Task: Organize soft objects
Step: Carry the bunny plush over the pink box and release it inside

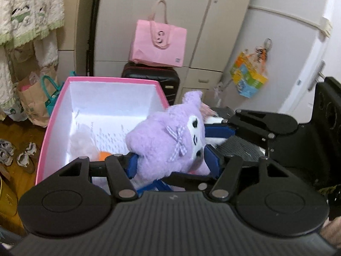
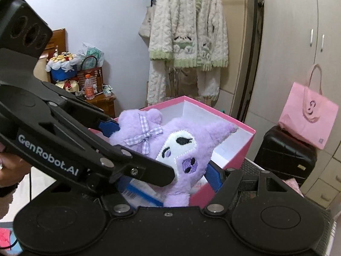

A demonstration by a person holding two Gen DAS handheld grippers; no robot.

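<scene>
Purple plush toy (image 1: 170, 140) held over the near rim of the pink box (image 1: 55, 111); left gripper (image 1: 170, 160) and right gripper (image 2: 170, 175) each part-closed, pads pressing its sides; likely light, squashy and non-slip; best gripped across the bulky head, not the ears.

Plush toy (image 1: 162, 147): lilac fur, white face patch with black stitched eyes, lilac-and-white gingham bow (image 2: 143, 137). Box (image 1: 53, 115): pink outside, white inside; something orange (image 1: 103, 155) low in it. Tote bag (image 1: 158, 42): pale pink. Suitcase (image 2: 283, 155): black. Hanging fleece jacket (image 2: 187, 27): cream, green-striped cuffs. Gripper pads (image 1: 133, 166): blue, on black arms. Wardrobe (image 1: 127, 21): beige.
</scene>
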